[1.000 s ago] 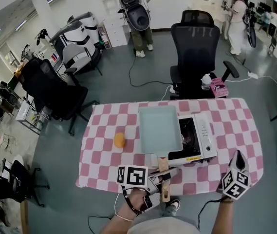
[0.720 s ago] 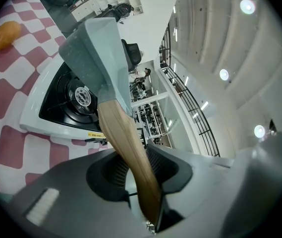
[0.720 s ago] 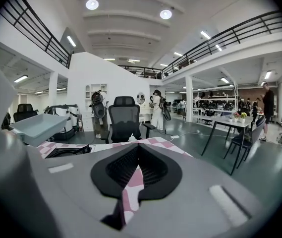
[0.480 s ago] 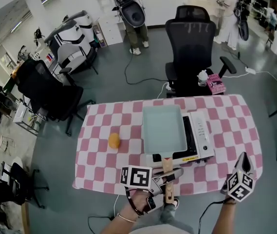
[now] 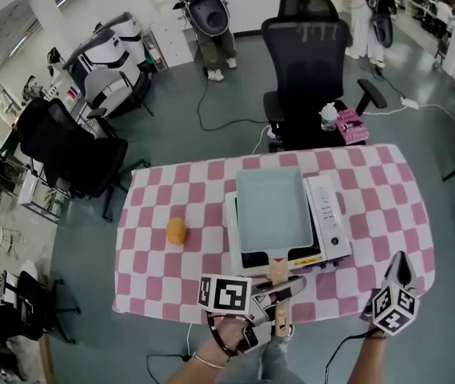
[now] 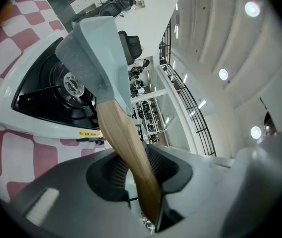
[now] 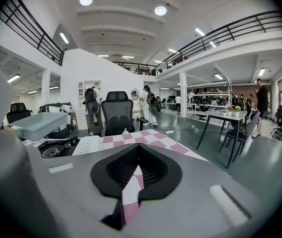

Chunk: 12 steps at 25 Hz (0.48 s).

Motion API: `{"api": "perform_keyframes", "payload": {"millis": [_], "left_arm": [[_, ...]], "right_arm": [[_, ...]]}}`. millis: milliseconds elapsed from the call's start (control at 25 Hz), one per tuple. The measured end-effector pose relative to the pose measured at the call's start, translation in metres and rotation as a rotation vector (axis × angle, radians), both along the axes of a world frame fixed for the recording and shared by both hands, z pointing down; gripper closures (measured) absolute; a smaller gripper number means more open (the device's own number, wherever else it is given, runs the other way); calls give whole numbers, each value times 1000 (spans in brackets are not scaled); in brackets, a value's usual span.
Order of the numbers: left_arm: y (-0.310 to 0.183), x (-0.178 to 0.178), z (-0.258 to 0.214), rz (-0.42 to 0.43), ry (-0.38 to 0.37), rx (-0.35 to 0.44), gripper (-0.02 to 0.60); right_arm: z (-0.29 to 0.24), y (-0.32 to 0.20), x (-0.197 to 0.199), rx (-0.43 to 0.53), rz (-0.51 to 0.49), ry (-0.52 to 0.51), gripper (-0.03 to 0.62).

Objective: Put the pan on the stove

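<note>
Teal pan lengthwise over stove, handle nearest.

- A checked tablecloth is spread across the centre.
- An orange thing is set on its left part.
- A black chair is seen above.

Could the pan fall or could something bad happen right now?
The left gripper grips the pan only by its wooden handle, far from the pan's body, so the pan might twist or droop in the jaws. The pan is over the stove but not clearly seated on it. Set down off-centre over the burner, it could sit crooked or nudge the stove.
</note>
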<state>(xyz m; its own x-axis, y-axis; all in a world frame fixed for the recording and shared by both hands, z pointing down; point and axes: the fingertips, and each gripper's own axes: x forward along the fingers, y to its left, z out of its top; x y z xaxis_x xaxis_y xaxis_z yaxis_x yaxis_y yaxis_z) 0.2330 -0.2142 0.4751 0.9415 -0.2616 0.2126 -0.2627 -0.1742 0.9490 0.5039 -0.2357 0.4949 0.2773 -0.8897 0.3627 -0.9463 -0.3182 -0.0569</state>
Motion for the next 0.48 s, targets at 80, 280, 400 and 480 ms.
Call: {"api": "perform_keyframes", "payload": {"millis": [80,280,400,480], "left_arm": [[-1,5,4,3,9,-3,472],[-3,13,11,3,29,-17,472],[-6,14,18,-4,28,-23,472],[-7,14,23,-10,25,-26,471]], "right_arm": [[6,-3,0,-2,-3,-2,585],[20,-7,0,-18,-10,-5,585],[31,-7,0,-37,-13,-8,585],[37,-7,0,-49,-15,-9,585]]}}
